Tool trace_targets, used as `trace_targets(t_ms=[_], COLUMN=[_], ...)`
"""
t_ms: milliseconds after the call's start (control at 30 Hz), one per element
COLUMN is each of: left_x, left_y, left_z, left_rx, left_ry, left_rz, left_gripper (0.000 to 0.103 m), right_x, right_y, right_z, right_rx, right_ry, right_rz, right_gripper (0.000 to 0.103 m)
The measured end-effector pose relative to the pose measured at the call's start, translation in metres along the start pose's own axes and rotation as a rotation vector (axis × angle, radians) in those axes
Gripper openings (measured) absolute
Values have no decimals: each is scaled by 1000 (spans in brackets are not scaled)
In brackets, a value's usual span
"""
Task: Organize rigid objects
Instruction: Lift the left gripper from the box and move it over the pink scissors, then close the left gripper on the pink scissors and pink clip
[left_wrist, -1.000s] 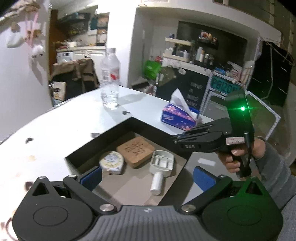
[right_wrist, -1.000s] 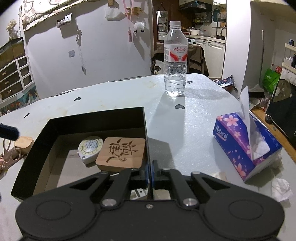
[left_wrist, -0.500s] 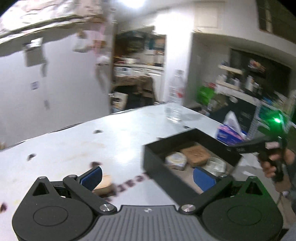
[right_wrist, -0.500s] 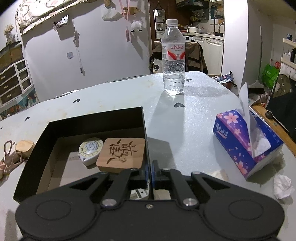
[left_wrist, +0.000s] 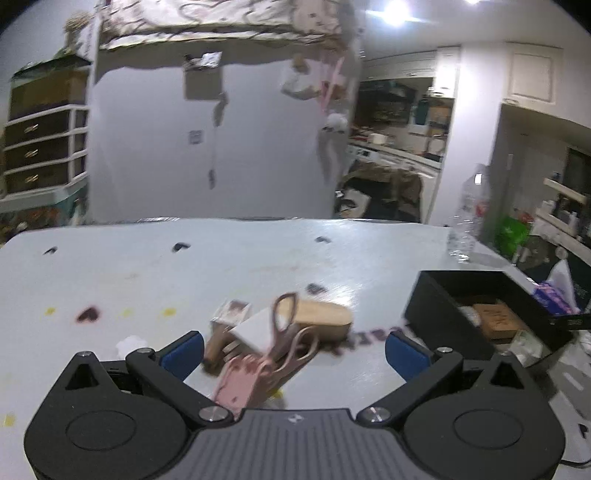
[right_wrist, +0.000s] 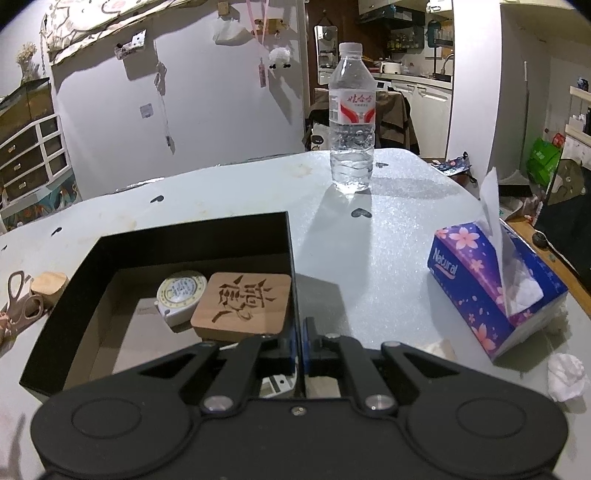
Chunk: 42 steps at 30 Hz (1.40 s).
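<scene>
From the left wrist, the left gripper (left_wrist: 293, 349) is wide open and holds nothing; the pink scissors (left_wrist: 275, 350) lie on the table just ahead, between its fingers, long way pointing away. From the right wrist, the right gripper (right_wrist: 300, 341) is pinched on the black box (right_wrist: 192, 238) wall, far from the scissors, so the left is nearer

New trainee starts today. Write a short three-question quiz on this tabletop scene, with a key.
1. True or false: the right gripper is shut on the wall of the black box.
2. Which lies outside the box? A) the carved wooden block B) the round tape measure C) the pink scissors
3. Fill in: the left gripper has its jaws ___ above the scissors.

Key
1. True; its pads pinch the box's right wall.
2. C; the scissors lie on the table left of the box.
3. Open; nothing is held between them.
</scene>
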<state>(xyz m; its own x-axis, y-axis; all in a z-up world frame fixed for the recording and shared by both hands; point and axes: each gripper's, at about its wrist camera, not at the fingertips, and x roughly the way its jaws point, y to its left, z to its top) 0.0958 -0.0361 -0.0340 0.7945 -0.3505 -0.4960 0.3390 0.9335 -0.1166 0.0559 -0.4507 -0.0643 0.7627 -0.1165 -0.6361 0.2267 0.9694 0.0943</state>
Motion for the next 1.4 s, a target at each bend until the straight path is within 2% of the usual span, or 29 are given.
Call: trace_targets(t_ms=[300, 900, 1167, 1233, 1333, 1400], left_x=[11, 21, 28, 32, 42, 49], left_y=[12, 17, 25, 30, 43, 48], left_z=[-12, -17, -18, -18, -20, -21], left_rx=[-31, -43, -42, -67, -124, -139], left_ry=[26, 48, 59, 66, 94, 108], left_rz=[64, 87, 96, 77, -2, -27], left_gripper=[91, 85, 74, 68, 68, 68], right_x=[1, 6, 7, 7, 7, 7], right_y=[-1, -2, -4, -4, -4, -4], right_z=[-6, -16, -18, -18, -18, -18], right_rx=[0, -13, 4, 4, 5, 6], right_ry=[-27, -41, -52, -53, -53, -53], right_rz=[9, 17, 25, 25, 25, 26], right_gripper=[4, 4, 4, 4, 4, 4])
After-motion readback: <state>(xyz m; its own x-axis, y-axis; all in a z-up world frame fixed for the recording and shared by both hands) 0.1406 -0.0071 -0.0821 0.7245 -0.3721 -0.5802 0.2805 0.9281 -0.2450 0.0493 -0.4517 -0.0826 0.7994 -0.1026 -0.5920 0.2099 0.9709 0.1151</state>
